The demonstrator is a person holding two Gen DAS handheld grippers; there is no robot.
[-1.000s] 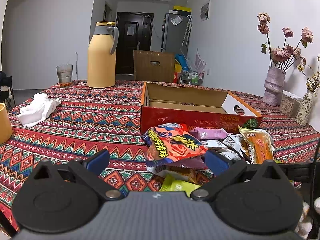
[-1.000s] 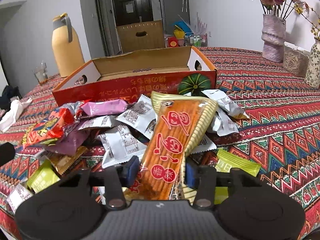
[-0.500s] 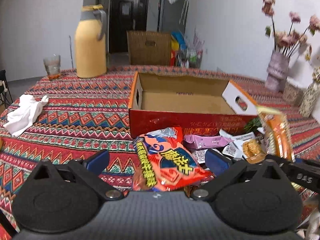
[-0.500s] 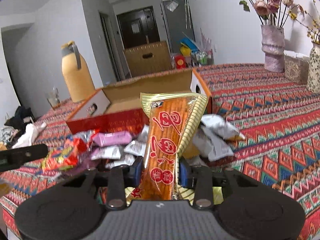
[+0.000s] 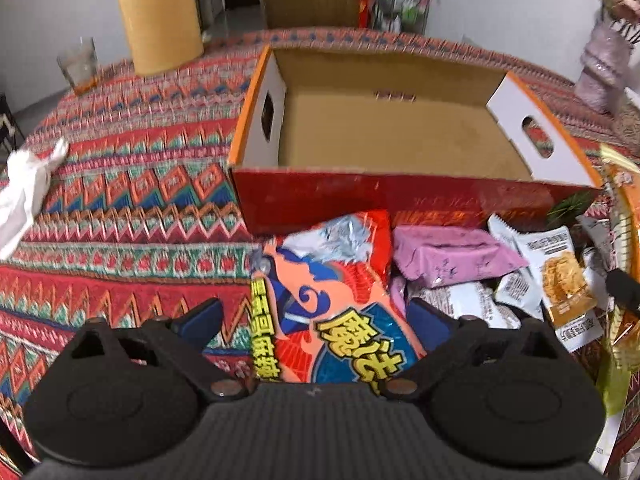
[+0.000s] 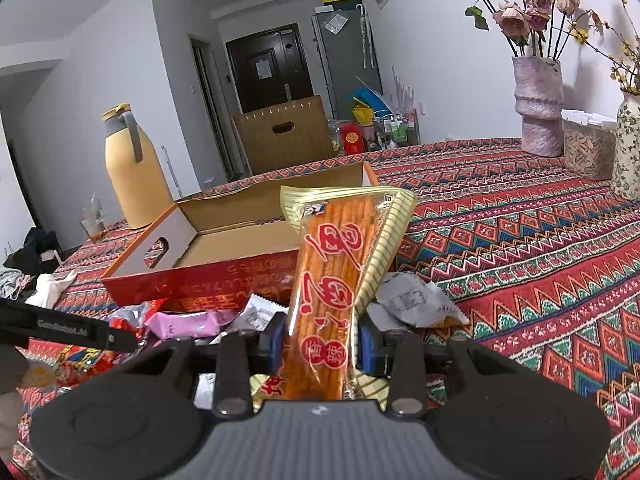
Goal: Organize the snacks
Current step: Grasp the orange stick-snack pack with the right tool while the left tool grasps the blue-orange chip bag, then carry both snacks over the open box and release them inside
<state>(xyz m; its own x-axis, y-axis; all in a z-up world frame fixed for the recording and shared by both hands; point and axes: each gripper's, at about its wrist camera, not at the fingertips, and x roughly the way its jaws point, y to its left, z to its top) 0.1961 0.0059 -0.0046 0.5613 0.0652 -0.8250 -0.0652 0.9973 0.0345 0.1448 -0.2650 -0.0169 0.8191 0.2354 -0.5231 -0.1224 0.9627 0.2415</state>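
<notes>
Red-and-blue chip bag (image 5: 332, 312) lies before the cardboard box (image 5: 400, 196), between the left gripper (image 5: 316, 316) pads – jaws wide, just been closing, no pressure visible. Its lower end is hidden. Right gripper (image 6: 322, 346) – clenched on the orange snack pack (image 6: 336, 276), upright above the pile.

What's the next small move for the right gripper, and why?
Probably carry the orange snack pack forward over the near red wall of the cardboard box and release it there. The right gripper is shut on the pack, lifted clear of the snack pile, and the box looks empty.
</notes>
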